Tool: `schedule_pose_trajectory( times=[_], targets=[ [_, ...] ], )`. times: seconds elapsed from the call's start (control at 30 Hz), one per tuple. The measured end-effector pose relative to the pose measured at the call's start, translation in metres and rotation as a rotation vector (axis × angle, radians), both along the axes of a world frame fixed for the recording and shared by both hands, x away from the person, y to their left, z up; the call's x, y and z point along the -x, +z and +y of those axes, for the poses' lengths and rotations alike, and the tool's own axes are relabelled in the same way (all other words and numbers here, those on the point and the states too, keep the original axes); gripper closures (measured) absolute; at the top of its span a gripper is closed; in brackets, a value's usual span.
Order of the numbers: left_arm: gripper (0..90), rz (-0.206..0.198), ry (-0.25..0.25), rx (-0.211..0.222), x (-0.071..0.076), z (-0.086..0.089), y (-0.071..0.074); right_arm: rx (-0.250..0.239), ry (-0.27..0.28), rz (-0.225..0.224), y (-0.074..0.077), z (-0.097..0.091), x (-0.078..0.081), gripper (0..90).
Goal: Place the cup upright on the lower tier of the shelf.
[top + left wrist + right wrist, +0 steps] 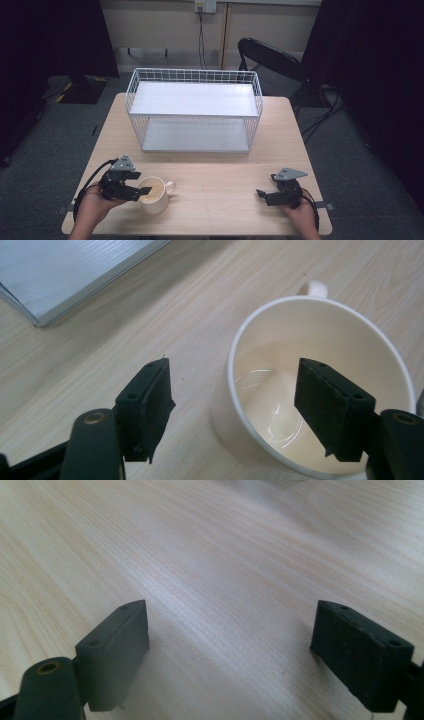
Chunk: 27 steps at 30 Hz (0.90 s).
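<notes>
Cream mug (156, 195) stands upright, glossy, empty, small handle (170, 187) on its side.

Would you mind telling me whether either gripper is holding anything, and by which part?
Nothing is held. The left gripper is open astride the mug wall, one jaw inside, pads not pressing; the right gripper is open.

The mug (156, 195) is cream-white, glossy inside, its handle (170, 187) the same shade. Under it the table (220, 175) is pale wood with fine straight grain. Behind the mug stands a white wire shelf rack (194, 110) with a grid-mesh rim and two plain pale grey-white boards. The left gripper (142, 190) and right gripper (260, 194) are black with grey plates on top. The floor around the table is dark grey.
</notes>
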<state>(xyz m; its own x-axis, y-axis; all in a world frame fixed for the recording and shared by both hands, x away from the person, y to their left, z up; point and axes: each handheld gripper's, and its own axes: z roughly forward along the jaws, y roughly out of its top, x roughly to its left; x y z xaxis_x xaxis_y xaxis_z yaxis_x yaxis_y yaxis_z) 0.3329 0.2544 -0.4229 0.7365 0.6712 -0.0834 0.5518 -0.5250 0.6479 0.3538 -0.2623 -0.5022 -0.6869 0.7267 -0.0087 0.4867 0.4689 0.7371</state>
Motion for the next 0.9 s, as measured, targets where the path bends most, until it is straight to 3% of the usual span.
schedule_pose_trajectory(
  times=[0.57,0.7,0.73,0.8,0.9],
  targets=[
    [48.0,0.032,0.004,-0.037,-0.003,-0.007,-0.009,0.0,-0.001,-0.001,0.0,0.0,0.0,14.8],
    [55.3,0.038,0.018,-0.045,-0.004,-0.006,-0.011,0.0,-0.001,0.0,0.0,0.0,0.0,14.8],
    [57.3,0.051,0.033,-0.026,-0.005,-0.005,-0.011,0.0,-0.001,-0.001,0.0,0.0,0.0,14.8],
    [58.4,0.058,0.035,-0.026,-0.005,-0.005,-0.011,0.0,-0.001,-0.001,0.0,0.0,0.0,14.8],
    [67.0,0.048,0.031,-0.037,-0.005,-0.007,-0.01,-0.001,-0.002,-0.001,0.0,0.0,0.0,14.8]
  ],
)
